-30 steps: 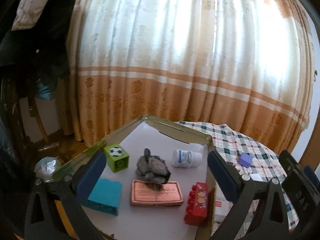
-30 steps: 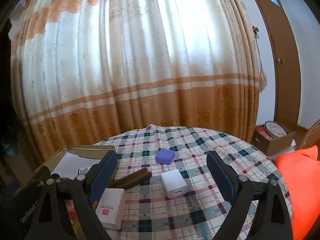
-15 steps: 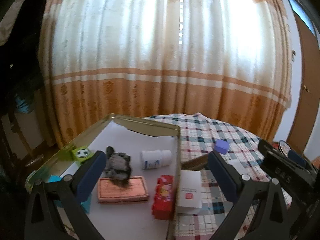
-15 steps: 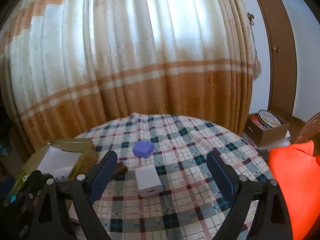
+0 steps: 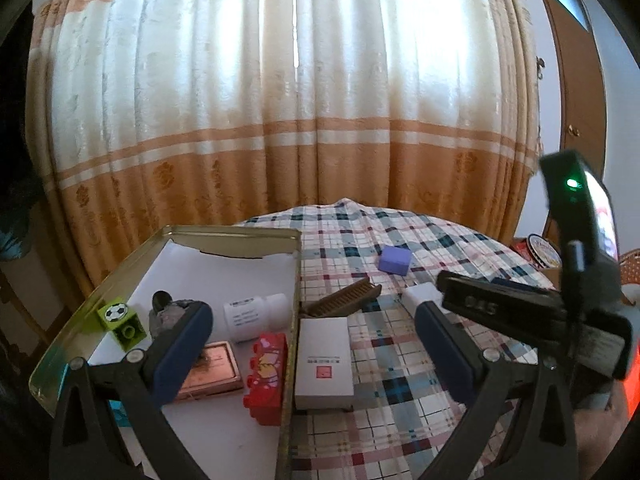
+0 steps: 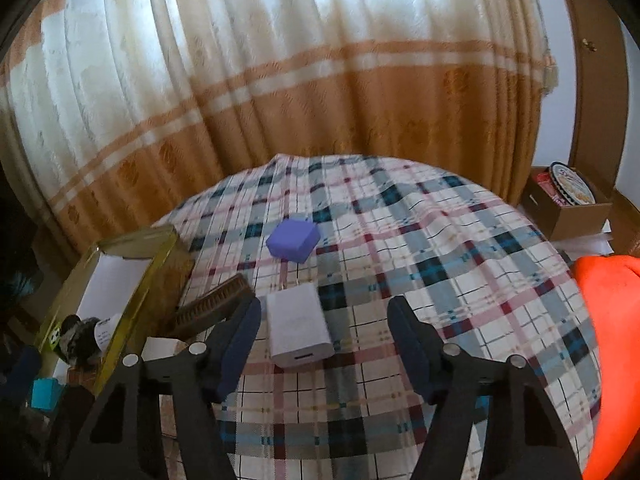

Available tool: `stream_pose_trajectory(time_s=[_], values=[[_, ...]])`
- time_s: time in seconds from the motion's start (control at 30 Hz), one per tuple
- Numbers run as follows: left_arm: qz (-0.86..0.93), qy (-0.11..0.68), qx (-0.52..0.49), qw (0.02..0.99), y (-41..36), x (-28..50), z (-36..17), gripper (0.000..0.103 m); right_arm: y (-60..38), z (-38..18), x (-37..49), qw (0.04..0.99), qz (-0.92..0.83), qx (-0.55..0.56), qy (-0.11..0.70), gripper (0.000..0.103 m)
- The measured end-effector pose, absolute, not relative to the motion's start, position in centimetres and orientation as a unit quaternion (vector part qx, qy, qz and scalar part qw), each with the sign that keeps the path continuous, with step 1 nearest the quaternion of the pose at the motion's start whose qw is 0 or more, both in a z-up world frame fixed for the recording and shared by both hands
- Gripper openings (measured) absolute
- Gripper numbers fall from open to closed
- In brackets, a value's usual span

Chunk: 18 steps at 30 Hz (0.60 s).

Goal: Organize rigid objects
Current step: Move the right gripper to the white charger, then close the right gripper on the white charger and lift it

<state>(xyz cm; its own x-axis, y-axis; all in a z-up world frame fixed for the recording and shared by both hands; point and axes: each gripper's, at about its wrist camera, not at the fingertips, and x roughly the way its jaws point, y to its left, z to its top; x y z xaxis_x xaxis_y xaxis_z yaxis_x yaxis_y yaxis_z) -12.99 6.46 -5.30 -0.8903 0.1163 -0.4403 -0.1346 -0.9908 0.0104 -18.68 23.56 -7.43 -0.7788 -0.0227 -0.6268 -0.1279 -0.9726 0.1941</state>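
White charger block point(image 6: 298, 326) lies on the checked bench between our right gripper point(image 6: 324, 340)'s closing jaws, probably not yet touched, long axis along our reach, nearer the left pad; our left gripper point(image 5: 312, 344) hangs apart over the tin's point(image 5: 236, 233) edge.

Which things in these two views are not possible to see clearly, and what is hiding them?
- Copper plate, left wrist view: left claw finger covers its left end.
- Grey lump, left wrist view: half behind that finger; identity unclear.
- Pill bottle label: too small.
- Teal block, right wrist view: dark, at the edge.
- White box, right wrist view: mostly behind the closing right claw.
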Motion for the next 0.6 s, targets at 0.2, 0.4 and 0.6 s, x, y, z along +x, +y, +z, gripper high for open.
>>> stream_pose_trajectory(time_s=[0.2,0.4,0.6], values=[[0.970,0.028,-0.232,0.066,6.9,-13.4,-5.4,0.102,22.8,-8.3,-20.8,0.002,0.927,-0.365,0.087,0.063],[0.966,0.028,-0.249,0.065,7.0,-14.0,-5.7,0.101,22.4,-9.8,-22.7,-0.021,0.909,-0.406,0.088,0.053],[0.965,0.059,-0.243,0.073,8.2,-13.7,-5.7,0.101,21.1,-10.4,-23.5,-0.026,0.907,-0.418,0.049,0.051]])
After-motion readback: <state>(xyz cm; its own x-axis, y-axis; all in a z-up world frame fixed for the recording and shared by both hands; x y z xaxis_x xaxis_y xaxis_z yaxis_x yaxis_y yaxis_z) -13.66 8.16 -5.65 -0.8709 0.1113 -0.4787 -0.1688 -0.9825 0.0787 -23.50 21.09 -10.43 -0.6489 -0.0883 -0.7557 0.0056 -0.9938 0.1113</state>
